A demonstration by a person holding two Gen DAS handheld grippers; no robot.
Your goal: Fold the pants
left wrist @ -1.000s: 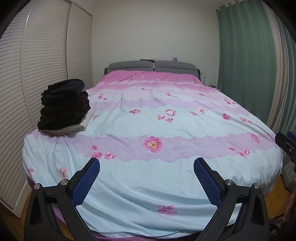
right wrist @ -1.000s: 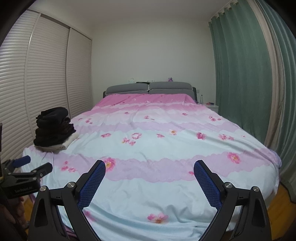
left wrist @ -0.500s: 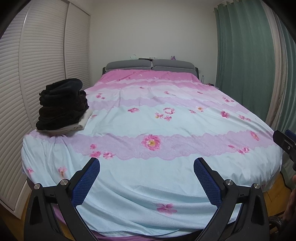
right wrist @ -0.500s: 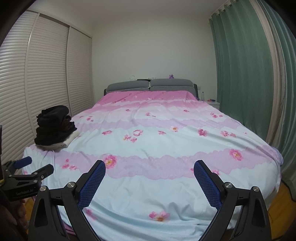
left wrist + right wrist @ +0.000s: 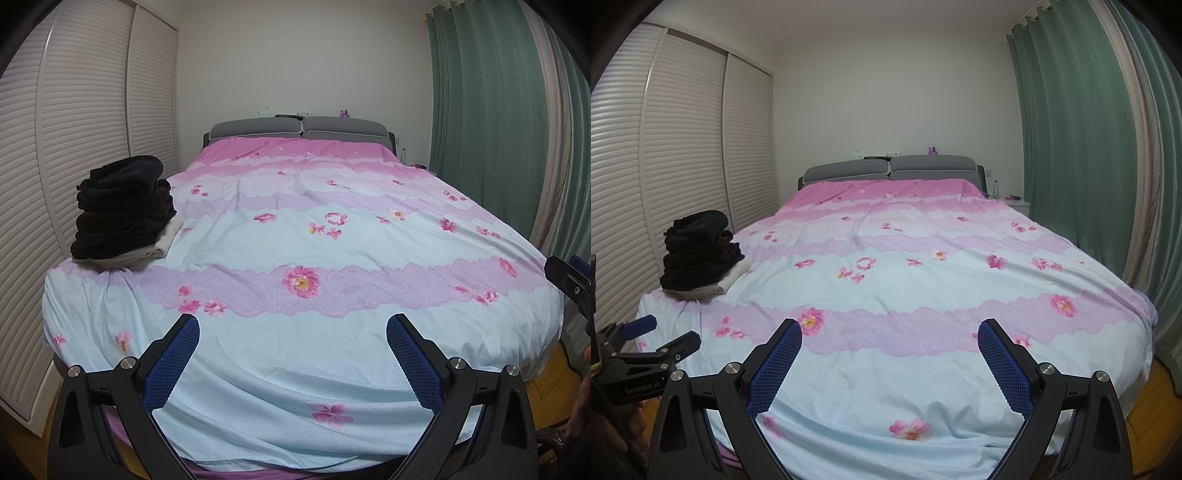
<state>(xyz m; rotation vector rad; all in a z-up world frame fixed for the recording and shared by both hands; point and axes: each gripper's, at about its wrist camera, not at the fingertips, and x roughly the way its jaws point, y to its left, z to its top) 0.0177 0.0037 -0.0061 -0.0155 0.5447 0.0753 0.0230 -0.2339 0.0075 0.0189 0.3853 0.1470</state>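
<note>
Likely, both the left gripper [image 5: 291, 328] and right gripper [image 5: 889, 332] are hanging wide apart, risking toppling the stacked dark pants [image 5: 123, 210] when grabbing.

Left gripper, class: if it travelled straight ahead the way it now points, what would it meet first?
Probably the floral bedspread. The left gripper is open and empty, aimed over the bed's foot; nothing lies between. The dark clothes pile sits well off to the left. Depth is uncertain.
</note>
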